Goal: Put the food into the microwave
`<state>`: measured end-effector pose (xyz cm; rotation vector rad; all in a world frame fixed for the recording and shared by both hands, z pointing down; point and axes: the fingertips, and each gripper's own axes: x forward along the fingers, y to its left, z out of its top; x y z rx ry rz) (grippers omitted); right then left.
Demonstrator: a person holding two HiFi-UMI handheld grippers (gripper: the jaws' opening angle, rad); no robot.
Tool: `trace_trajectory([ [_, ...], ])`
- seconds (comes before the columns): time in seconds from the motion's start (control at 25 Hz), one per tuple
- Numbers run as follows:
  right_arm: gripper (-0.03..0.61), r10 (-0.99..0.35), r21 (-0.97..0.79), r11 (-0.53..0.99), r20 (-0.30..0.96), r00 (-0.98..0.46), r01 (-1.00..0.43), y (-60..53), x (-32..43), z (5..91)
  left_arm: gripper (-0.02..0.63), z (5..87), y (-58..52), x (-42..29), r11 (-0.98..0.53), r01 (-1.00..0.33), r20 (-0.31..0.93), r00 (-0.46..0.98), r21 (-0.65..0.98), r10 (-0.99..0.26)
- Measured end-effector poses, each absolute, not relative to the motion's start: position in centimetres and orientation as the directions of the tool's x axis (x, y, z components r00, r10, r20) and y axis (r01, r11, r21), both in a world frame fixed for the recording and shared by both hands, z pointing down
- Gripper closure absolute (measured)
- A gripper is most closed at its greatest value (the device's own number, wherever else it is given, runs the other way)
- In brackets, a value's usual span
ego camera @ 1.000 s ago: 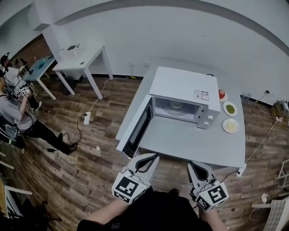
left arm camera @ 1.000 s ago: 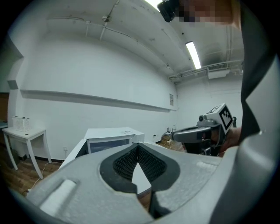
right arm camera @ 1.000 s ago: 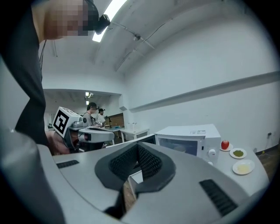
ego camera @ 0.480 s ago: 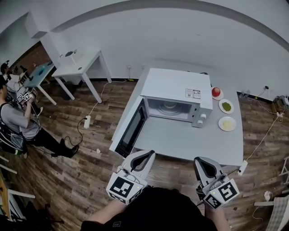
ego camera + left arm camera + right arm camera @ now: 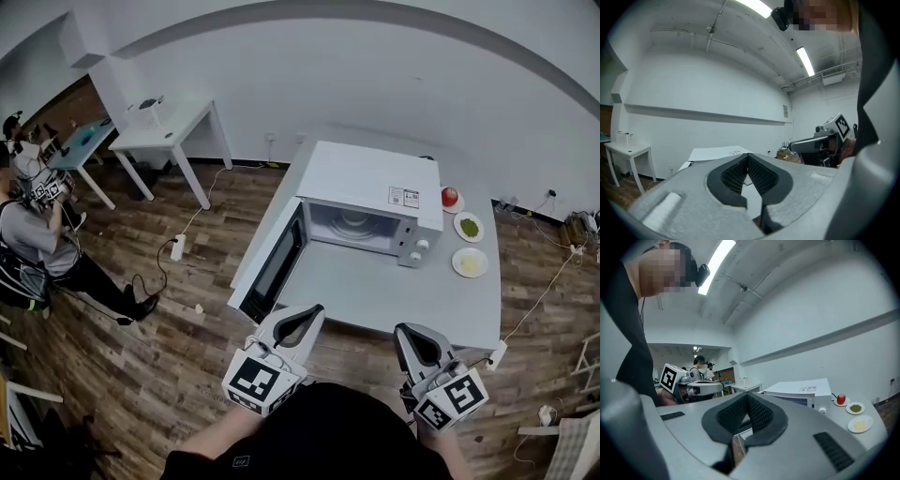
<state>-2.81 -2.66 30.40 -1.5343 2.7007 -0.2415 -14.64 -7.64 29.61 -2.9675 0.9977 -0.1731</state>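
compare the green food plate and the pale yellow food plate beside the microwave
The green food plate holds a green heap; the pale yellow food plate holds a pale patch. The green food plate sits farther back, beside the red fruit; the pale yellow food plate lies nearer the table's front. Both are white plates right of the open microwave.

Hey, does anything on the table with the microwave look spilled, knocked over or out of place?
Nothing stands out. The microwave sits upright on the table with its door swung open, and the three small plates beside it, red fruit, green food and pale yellow food, lie flat with nothing spilled.
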Motion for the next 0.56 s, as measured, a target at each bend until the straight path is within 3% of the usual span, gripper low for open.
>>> trace_trajectory([
  [0.56, 0.566, -0.86, -0.142, 0.493, 0.068, -0.506, -0.858, -3.0, -2.23, 30.86, 0.606, 29.96, -8.22, -14.2, -0.799, -0.6, 0.103, 0.793, -0.033, -0.6],
])
